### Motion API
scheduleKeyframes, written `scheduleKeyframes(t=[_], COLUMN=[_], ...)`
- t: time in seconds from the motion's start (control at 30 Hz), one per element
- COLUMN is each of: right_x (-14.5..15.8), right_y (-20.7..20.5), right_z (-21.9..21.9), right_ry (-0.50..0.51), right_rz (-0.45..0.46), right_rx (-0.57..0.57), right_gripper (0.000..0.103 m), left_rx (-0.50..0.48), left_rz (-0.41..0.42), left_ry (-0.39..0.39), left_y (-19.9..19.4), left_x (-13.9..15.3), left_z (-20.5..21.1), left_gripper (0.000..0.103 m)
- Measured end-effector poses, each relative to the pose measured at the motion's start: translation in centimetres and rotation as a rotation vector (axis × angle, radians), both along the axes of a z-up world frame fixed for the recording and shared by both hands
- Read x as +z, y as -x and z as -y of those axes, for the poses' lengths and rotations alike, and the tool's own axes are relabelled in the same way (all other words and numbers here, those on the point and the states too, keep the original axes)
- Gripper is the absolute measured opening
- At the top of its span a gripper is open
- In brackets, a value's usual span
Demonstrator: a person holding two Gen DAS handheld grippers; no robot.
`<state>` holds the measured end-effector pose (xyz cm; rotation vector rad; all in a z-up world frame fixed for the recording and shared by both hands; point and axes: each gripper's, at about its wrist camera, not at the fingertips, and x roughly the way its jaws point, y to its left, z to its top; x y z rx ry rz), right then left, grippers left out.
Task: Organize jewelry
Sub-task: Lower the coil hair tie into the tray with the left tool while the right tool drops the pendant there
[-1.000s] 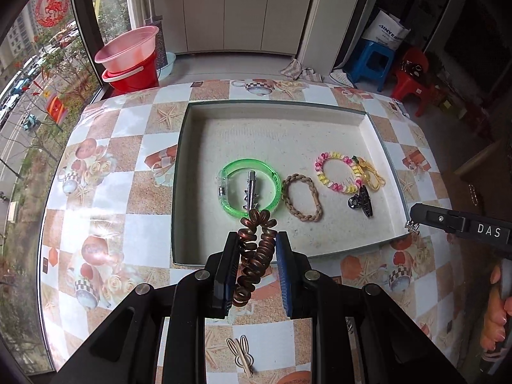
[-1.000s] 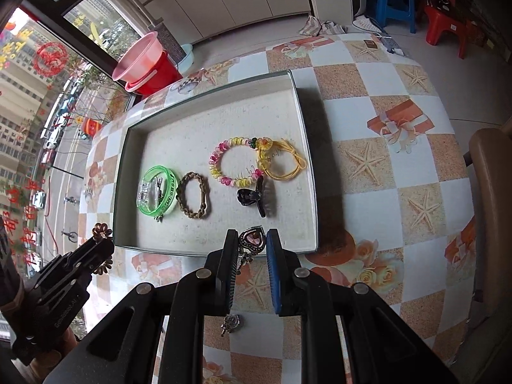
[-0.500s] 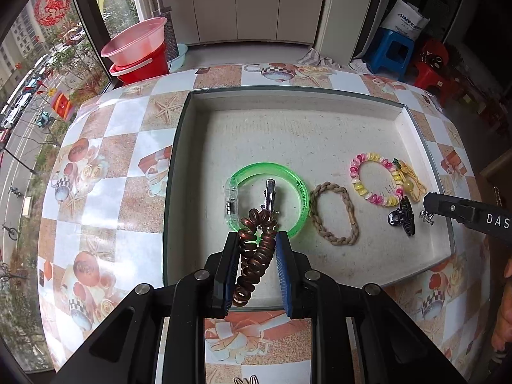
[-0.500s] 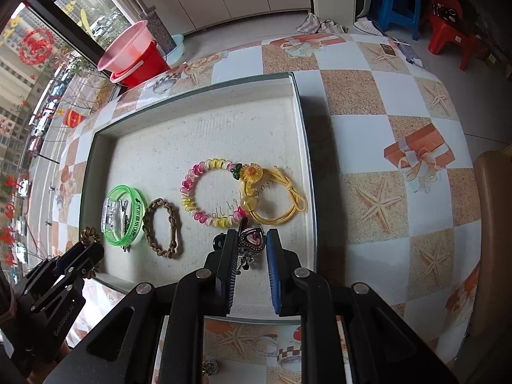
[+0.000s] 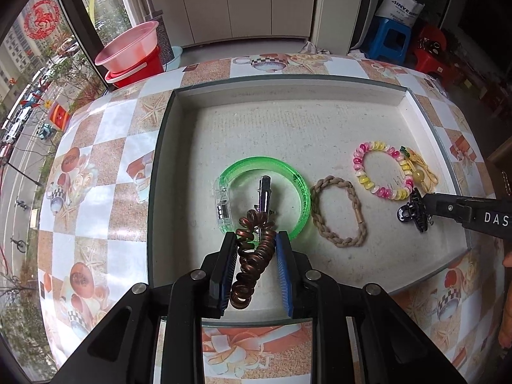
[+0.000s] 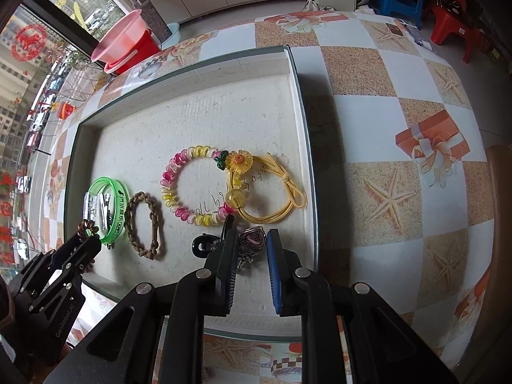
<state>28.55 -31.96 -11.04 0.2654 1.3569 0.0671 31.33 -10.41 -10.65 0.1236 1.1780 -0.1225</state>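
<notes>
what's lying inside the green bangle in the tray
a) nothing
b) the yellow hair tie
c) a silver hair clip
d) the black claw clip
c: in the left wrist view a silver hair clip lies within the ring of the green bangle, on the floor of the tray.

We see a table (image 5: 96, 166) covered in a checkered tan-and-white cloth printed with starfish and gift boxes. Directly on it lies a shallow rectangular tray (image 5: 288, 94) with a dark rim and a pale speckled floor. A small metal trinket (image 6: 208, 373) lies on the cloth by the near edge.
</notes>
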Motion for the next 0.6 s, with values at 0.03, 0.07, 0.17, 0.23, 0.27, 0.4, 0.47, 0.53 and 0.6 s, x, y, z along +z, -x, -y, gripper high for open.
scheduleKeyframes(t=[0.03, 0.07, 0.17, 0.23, 0.27, 0.4, 0.47, 0.53, 0.6], right_x=[0.0, -0.1, 0.1, 0.2, 0.4, 1.0, 1.4, 1.8, 2.2], right_y=[0.0, 0.0, 0.0, 0.1, 0.2, 0.4, 0.5, 0.6, 0.9], right_z=[0.0, 0.0, 0.0, 0.0, 0.0, -0.2, -0.2, -0.3, -0.4], right_ry=[-0.001, -0.002, -0.01, -0.015, -0.026, -0.034, -0.043, -0.051, -0.057], right_rz=[-0.002, -0.004, -0.005, 0.001, 0.008, 0.02, 0.027, 0.033, 0.039], right_rx=[0.001, 0.002, 0.004, 0.003, 0.004, 0.007, 0.003, 0.002, 0.0], right_gripper=[0.02, 0.02, 0.027, 0.049, 0.049, 0.059, 0.063, 0.065, 0.065], left_rx=[0.0, 0.002, 0.007, 0.006, 0.006, 0.014, 0.014, 0.013, 0.011], left_rz=[-0.001, -0.002, -0.009, -0.009, -0.008, -0.003, -0.003, 0.002, 0.004], left_ry=[-0.004, -0.006, -0.006, -0.016, -0.018, -0.029, -0.022, -0.02, -0.017], left_y=[0.0, 0.0, 0.1, 0.2, 0.2, 0.3, 0.4, 0.5, 0.7], left_x=[0.0, 0.0, 0.0, 0.0, 0.1, 0.4, 0.7, 1.0, 1.5], left_z=[0.1, 0.1, 0.1, 0.1, 0.1, 0.0, -0.1, -0.1, -0.2], left_gripper=[0.047, 0.048, 0.048, 0.048, 0.048, 0.048, 0.048, 0.048, 0.048])
